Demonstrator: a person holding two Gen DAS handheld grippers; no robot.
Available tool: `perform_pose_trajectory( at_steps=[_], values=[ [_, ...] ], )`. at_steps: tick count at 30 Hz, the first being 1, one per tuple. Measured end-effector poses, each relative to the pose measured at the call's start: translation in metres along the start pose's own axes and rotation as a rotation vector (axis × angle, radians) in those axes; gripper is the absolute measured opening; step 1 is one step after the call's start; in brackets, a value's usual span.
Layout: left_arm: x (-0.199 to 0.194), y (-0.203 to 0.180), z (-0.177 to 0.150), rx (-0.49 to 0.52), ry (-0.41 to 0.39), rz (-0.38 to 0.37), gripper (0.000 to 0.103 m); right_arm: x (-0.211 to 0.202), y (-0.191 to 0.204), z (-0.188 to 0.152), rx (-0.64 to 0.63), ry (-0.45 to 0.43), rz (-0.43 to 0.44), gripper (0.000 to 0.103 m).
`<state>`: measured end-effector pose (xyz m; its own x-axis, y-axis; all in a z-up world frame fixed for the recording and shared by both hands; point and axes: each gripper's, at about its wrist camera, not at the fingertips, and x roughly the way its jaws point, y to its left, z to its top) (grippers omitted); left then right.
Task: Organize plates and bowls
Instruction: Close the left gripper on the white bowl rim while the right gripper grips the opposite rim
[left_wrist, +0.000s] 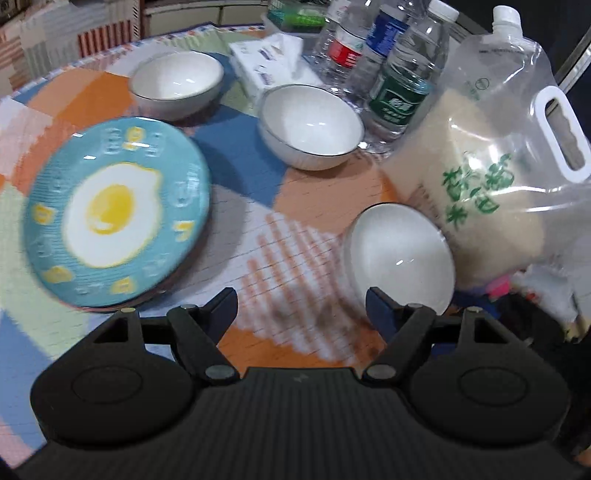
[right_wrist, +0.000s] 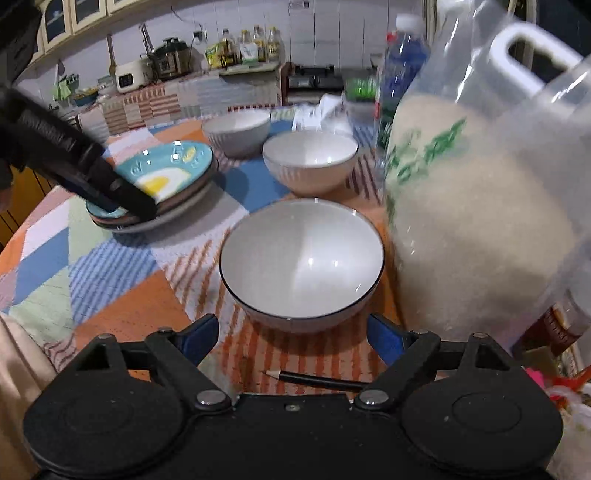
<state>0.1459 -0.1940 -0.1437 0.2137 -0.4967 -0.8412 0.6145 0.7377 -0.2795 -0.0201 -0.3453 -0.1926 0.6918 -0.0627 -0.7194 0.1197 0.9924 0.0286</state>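
Each camera rides just behind its tool's two fingers and looks steeply down along them over the counter (left_wrist: 240, 155). The left view faces the blue plate (left_wrist: 116, 214) close by; the right view sits close over the nearest bowl (right_wrist: 301, 264). Both share plate, bowls and rice bag (left_wrist: 491, 184).

Table: my table (right_wrist: 122, 314) wore a patchwork cloth of orange, blue, green and striped patches.
Plates: a stack (right_wrist: 162, 206) sat at left of centre in my right view, a blue fried-egg plate (left_wrist: 114, 214) on top.
Bowls: three white bowls stood apart, nearest (right_wrist: 301, 264) at centre, second (right_wrist: 310, 162) behind it, third (right_wrist: 236, 133) furthest back.
Rice bag: a clear handled pouch (right_wrist: 476, 221) stood at right, just beside the nearest bowl.
Bottles: water bottles (left_wrist: 399, 88) clustered upper right in my left view.
Tissue pack: white (left_wrist: 269, 66), upper centre.
Pencil: black (right_wrist: 314, 380), lower centre, near my edge.
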Motion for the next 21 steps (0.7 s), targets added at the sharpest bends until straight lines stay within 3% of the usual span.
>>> perform_pose_trajectory(
  at_steps=[8, 11, 13, 15, 17, 21],
  values=[
    [0.051, -0.022, 0.003, -0.001, 0.022, -0.012, 0.07, 0.03, 0.0, 0.001, -0.047, 0.023, -0.051, 0.09],
    [0.061, -0.022, 0.003, -0.028, 0.042, -0.005, 0.052, 0.032, 0.001, 0.003, -0.054, 0.032, -0.031, 0.09],
    [0.066, -0.021, 0.003, -0.046, 0.063, -0.016, 0.034, 0.034, 0.003, 0.004, -0.066, 0.038, -0.027, 0.09],
    [0.069, -0.018, 0.003, -0.063, 0.071, -0.032, 0.027, 0.038, 0.005, 0.005, -0.084, 0.058, -0.026, 0.09],
    [0.07, -0.015, 0.003, -0.103, 0.074, -0.077, 0.015, 0.041, 0.007, 0.006, -0.098, 0.073, -0.035, 0.09],
    [0.066, -0.018, 0.001, -0.088, 0.067, -0.078, 0.012, 0.045, 0.006, 0.007, -0.094, 0.089, -0.031, 0.09]
  ],
)
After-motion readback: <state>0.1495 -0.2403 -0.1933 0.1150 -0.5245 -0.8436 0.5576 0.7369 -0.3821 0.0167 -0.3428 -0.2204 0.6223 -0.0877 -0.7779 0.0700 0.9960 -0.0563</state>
